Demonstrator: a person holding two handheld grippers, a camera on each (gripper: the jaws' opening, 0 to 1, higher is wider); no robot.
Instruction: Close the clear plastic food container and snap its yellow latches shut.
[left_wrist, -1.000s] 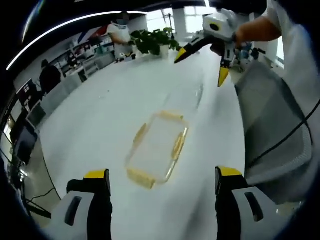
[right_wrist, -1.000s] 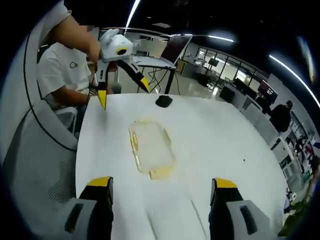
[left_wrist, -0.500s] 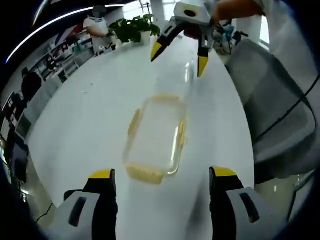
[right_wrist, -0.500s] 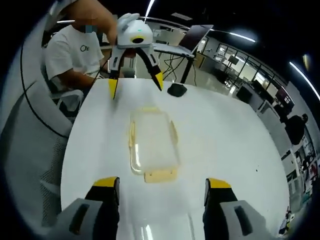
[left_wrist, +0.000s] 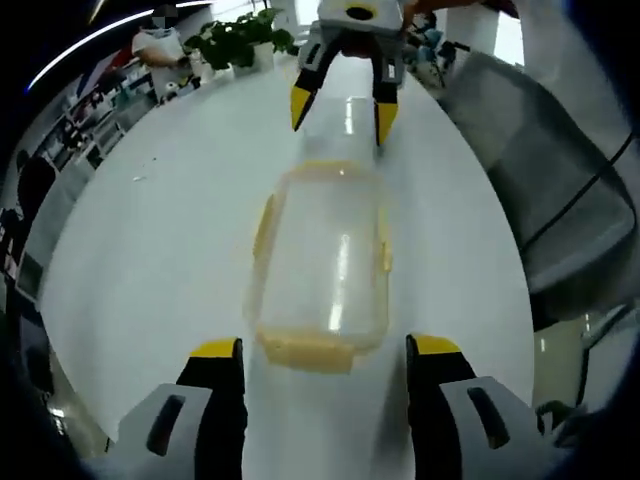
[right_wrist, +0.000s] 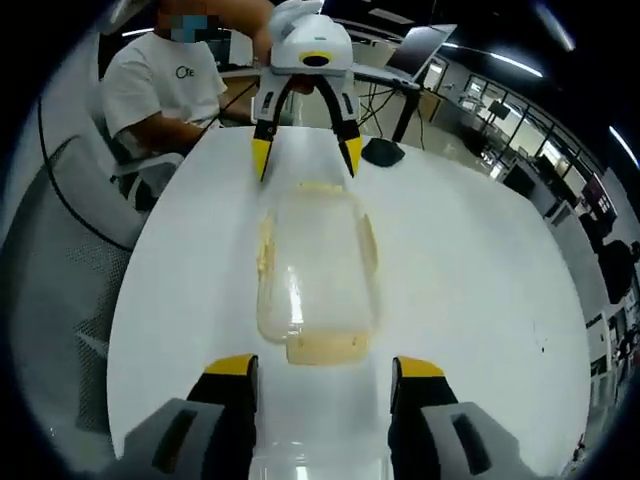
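Observation:
The clear plastic container lies flat on the white table, with yellow latches on its long sides and ends. The latch at its near end sits just ahead of my left gripper, which is open with its jaws wider than the container. In the right gripper view the container stretches away from my open right gripper, whose jaws flank the near end latch. Each gripper faces the other across the container: the right gripper at the far end there, the left gripper here. Nothing is held.
A second clear plastic piece lies on the table under the right gripper. A grey office chair stands by the table's edge. A person in a white T-shirt sits beyond. A black object and potted plants are at the table's ends.
Both grippers have come in toward the container from opposite ends and lined up with its long axis. The container looks larger and centred in both views. Both stay open.

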